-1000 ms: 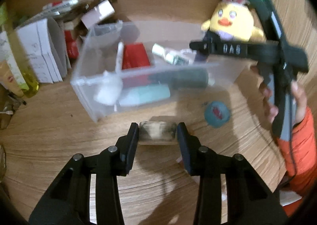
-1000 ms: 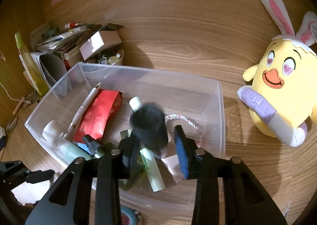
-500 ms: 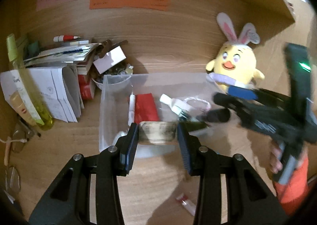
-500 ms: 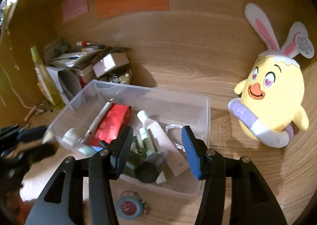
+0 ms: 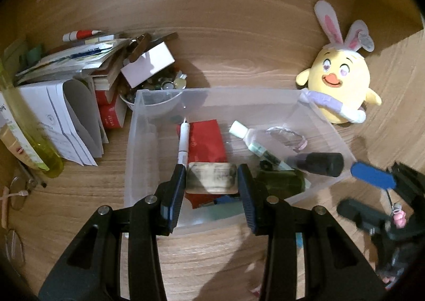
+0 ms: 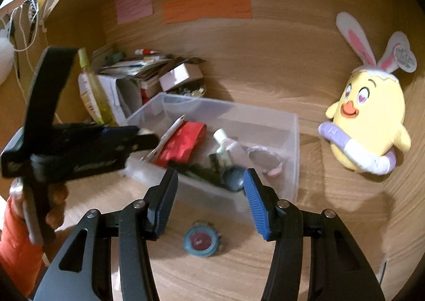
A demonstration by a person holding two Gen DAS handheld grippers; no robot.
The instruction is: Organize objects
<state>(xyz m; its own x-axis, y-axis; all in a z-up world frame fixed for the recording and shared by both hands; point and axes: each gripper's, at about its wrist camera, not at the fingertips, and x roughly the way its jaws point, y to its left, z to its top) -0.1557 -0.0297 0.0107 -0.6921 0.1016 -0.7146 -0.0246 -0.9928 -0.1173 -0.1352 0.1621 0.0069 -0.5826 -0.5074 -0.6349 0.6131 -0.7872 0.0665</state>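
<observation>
Left wrist view: left gripper [image 5: 211, 181] is pinching a small tan block [image 5: 211, 178], one pad on each end, carried over the near half of the clear bin [image 5: 140, 141]. The block's label is too blurred to read.

Right gripper [image 6: 209, 192] is spread and holds nothing. Its jaws have just been opening. It hangs over the desk by the bin's near wall, with the round teal disc [image 6: 202, 242] on the wood below it.

Already in the bin: pen [image 5: 183, 141], red packet [image 5: 207, 139], clear bottle [image 5: 248, 139], black-capped bottle [image 5: 318, 164].

My read on the risks:
- The block is gripped only by its ends. If it slips or is let go too early, it could hit the near rim and end up on the desk.
- The near end of the bin is crowded. A drop there could land on the packet or the dark bottles, tip over, or knock the pen.
- The two grippers are close together at the bin's right corner. If both move in at once, the fingers could clash or shove the bin, which looks light.
- The bowl of small bits [image 5: 156, 91] touches the far left corner, so a shoved bin could spill it.
- The disc lies flat on the wood and will be hard to get the pads under. The fingers may scrape or push it away.
</observation>
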